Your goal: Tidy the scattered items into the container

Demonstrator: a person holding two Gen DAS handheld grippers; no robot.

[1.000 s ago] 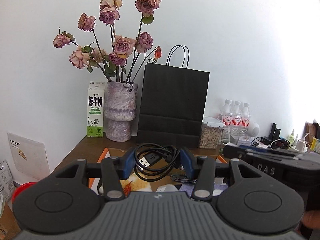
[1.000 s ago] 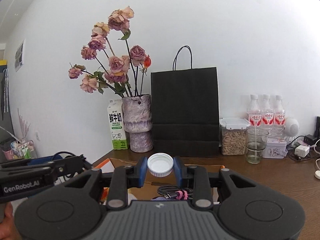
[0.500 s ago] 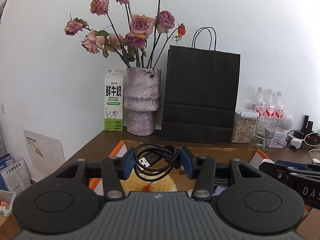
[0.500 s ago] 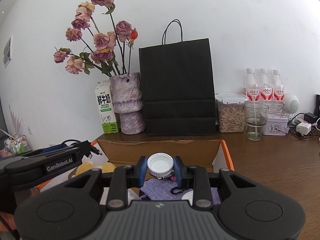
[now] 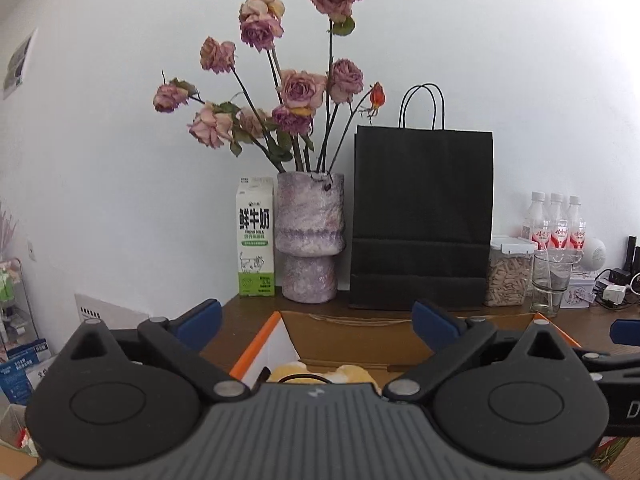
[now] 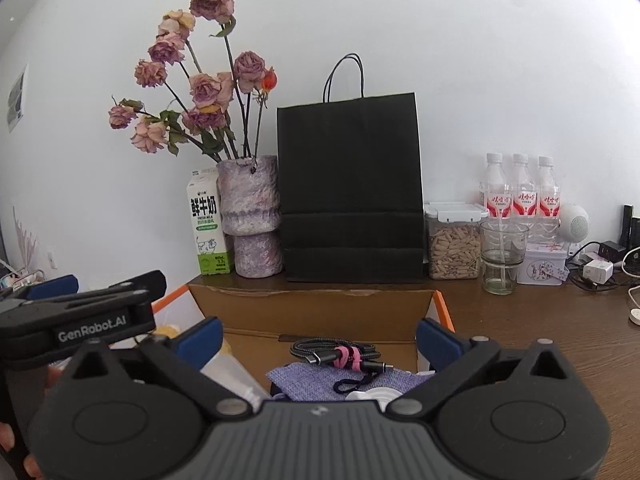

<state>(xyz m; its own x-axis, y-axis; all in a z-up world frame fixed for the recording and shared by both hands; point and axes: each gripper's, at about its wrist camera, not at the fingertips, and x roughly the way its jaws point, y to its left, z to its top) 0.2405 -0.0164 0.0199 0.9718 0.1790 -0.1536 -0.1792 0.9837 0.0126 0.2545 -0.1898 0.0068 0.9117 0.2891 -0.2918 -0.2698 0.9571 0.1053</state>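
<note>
Both grippers — left gripper (image 5: 316,316), right gripper (image 6: 318,336) — gape wide, empty, above my cardboard box (image 6: 312,304) — its bundled cable (image 6: 336,354) looks light, floppy, best pinched at the pink tie.

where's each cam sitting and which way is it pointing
Left wrist: rides on the left tool, open above the cardboard box; faces the wall, vase and black bag.
Right wrist: rides on the right tool, open above the box's coiled cable and purple cloth; the left tool intrudes at left.
Shared: box, vase, black bag, milk carton.
</note>
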